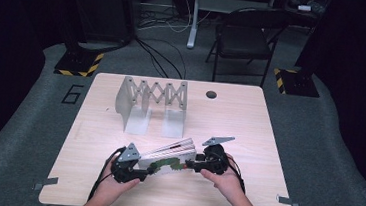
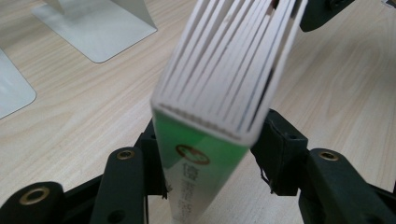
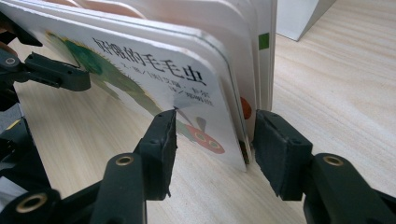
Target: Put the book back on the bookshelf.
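Note:
A thick board book with a white cover and a green caterpillar picture is held tilted just above the wooden table near its front edge. My left gripper is shut on the spine end; in the left gripper view its pads press both sides of the book, whose pages fan out above. My right gripper grips the opposite end: in the right gripper view one pad sits on the cover and the other against the back pages, so the right gripper is shut on the book.
A white metal expanding book rack stands at the table's back, two base plates facing me; one plate lies just beyond the book. A cable hole is at the far edge. A folding chair stands behind the table.

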{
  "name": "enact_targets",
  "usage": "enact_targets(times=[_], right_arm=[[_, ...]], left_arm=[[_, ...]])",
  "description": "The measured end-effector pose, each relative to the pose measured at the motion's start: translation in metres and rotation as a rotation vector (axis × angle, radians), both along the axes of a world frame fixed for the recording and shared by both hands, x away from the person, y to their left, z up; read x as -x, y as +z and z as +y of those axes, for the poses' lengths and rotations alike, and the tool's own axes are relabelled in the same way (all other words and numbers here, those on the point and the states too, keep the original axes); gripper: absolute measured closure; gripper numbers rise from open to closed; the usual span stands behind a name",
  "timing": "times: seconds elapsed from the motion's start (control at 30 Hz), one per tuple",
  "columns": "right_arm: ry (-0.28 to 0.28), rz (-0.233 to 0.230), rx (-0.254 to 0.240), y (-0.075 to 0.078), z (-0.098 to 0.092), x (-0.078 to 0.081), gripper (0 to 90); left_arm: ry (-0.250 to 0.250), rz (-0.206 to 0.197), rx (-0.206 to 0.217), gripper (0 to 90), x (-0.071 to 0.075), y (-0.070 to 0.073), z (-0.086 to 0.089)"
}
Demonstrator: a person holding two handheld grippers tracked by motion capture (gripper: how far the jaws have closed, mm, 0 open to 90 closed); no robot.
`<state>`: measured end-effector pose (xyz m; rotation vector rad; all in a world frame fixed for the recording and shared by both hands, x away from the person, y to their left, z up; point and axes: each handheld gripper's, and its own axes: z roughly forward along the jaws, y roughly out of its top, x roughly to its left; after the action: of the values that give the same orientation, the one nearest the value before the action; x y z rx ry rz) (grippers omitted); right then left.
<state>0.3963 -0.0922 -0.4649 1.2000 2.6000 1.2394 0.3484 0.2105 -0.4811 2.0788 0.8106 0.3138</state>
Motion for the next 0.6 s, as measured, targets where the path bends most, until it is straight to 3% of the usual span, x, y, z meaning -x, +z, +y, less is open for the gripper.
enact_targets(times=[0.27,0.33,0.6], right_arm=[[-0.008,-0.004,0.003,-0.0001,-0.0004,-0.0004,51.1],[-0.013,-0.006,0.001,-0.0002,-0.0004,-0.0007,51.0],[-0.027,-0.018,0.001,-0.0008,0.0007,-0.0033,50.9]], left_arm=[[-0.017,0.008,-0.007,56.1,0.0021,0.0012,-0.0010],[-0.048,0.014,-0.012,59.0,0.0028,0.0025,-0.0012],[-0.066,-0.004,-0.032,65.3,0.0080,0.0037,-0.0058]])
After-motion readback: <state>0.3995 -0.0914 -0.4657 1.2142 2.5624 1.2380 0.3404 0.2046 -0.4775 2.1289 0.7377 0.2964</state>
